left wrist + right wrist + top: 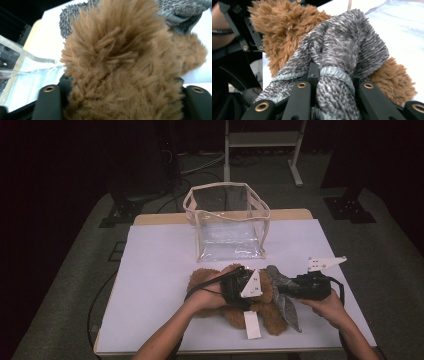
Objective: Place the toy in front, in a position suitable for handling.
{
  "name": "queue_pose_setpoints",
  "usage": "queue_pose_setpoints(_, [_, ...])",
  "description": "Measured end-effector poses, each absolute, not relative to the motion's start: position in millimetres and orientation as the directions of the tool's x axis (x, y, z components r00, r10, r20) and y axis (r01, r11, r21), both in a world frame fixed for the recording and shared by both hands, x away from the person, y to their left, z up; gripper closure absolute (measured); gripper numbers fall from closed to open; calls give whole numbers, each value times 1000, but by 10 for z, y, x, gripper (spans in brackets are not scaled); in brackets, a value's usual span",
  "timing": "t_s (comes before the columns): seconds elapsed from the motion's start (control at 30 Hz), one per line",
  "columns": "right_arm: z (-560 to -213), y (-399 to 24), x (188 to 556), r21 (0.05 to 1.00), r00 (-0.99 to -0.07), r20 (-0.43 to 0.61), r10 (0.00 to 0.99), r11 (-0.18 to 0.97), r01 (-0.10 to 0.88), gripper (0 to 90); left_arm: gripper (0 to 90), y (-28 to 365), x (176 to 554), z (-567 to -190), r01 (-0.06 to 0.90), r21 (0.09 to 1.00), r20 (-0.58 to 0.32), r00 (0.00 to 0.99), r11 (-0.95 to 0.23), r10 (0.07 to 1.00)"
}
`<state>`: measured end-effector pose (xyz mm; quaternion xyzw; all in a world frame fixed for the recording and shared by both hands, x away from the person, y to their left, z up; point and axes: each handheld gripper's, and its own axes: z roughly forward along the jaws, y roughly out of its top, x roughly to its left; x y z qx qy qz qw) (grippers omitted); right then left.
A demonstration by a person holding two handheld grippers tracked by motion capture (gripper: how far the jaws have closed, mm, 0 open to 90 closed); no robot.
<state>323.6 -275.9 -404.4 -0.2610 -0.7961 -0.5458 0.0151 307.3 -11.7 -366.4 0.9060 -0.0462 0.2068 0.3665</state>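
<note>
White paper covers a table (150,270) with a clear bag (227,222) beyond both grippers. At left, the left gripper (239,287) clamps the shaggy brown plush toy (210,279) lying directly under it, likely to steady it. At right, the right gripper (300,289) pinches the toy's grey scarf (286,292), bunched between its jaws, seemingly to pull it.
</note>
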Motion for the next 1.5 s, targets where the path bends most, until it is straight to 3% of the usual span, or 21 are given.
queue_pose_setpoints(0.27, [-3656, -2801, 3145, 893, -891, 237, 388, 274, 357, 725, 377, 18, 3078, -3503, -174, 803, 285, 952, -570, 111])
queue_pose_setpoints(0.5, [-3409, -2635, 3186, 915, -913, 202, 354, 265, 305, 725, 386, 159, 3063, -3477, -157, 821, 272, 953, -549, 134])
queue_pose_setpoints(0.63, [-3463, -2593, 3215, 912, -911, 217, 351, 260, 318, 725, 386, 211, 3079, -3510, -140, 822, 262, 954, -552, 147])
queue_pose_setpoints(0.93, [-3938, -2783, 3173, 875, -864, 319, 390, 230, 427, 725, 383, 134, 3090, -3523, -134, 803, 258, 957, -581, 136])
queue_pose_setpoints(1.07, [-4034, -2866, 3133, 850, -851, 309, 424, 279, 447, 724, 378, 93, 3100, -3530, -134, 798, 255, 959, -588, 128])
queue_pose_setpoints(1.3, [-4067, -3363, 3002, 793, -790, 259, 556, 345, 502, 721, 349, -11, 3153, -3532, -127, 778, 241, 965, -616, 106])
queue_pose_setpoints(1.5, [-4141, -3684, 2971, 733, -736, 211, 643, 394, 554, 669, 234, -85, 3149, -3547, -121, 768, 230, 969, -629, 94])
